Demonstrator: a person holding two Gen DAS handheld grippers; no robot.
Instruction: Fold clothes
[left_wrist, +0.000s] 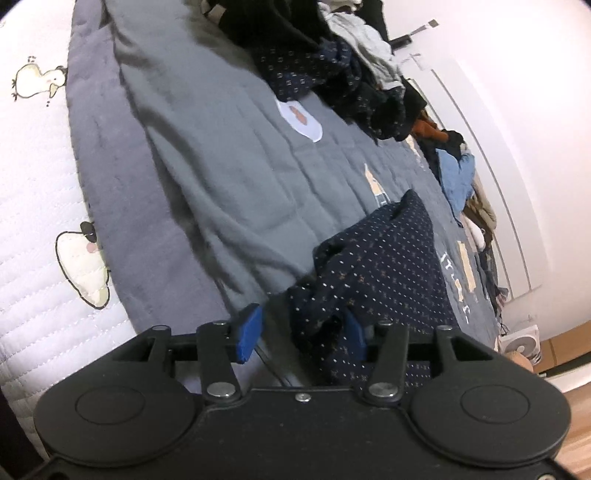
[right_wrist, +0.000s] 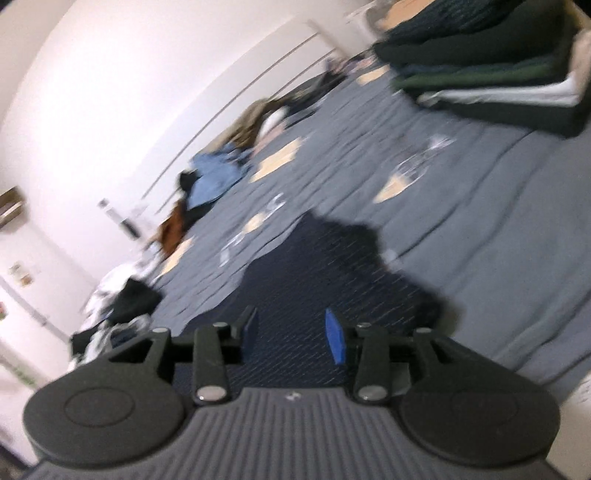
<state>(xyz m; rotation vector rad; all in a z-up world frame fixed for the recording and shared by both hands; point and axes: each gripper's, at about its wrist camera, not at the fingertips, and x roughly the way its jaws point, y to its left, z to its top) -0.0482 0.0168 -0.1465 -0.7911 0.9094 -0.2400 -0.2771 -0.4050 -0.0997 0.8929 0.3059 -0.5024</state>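
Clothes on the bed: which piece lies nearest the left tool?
The navy dotted garment, bunched right at the left tool. The other clothes are piled far off along the wall.

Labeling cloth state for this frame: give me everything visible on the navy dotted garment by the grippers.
The navy dotted garment is dark blue woven-looking cloth with small pale dots and tiny cross motifs. It lies crumpled and bunched, not folded, on the grey quilt. Its near edge drapes over one blue pad of the open left gripper. In the blurred right wrist view it spreads under and ahead of the open right gripper; contact there is unclear.
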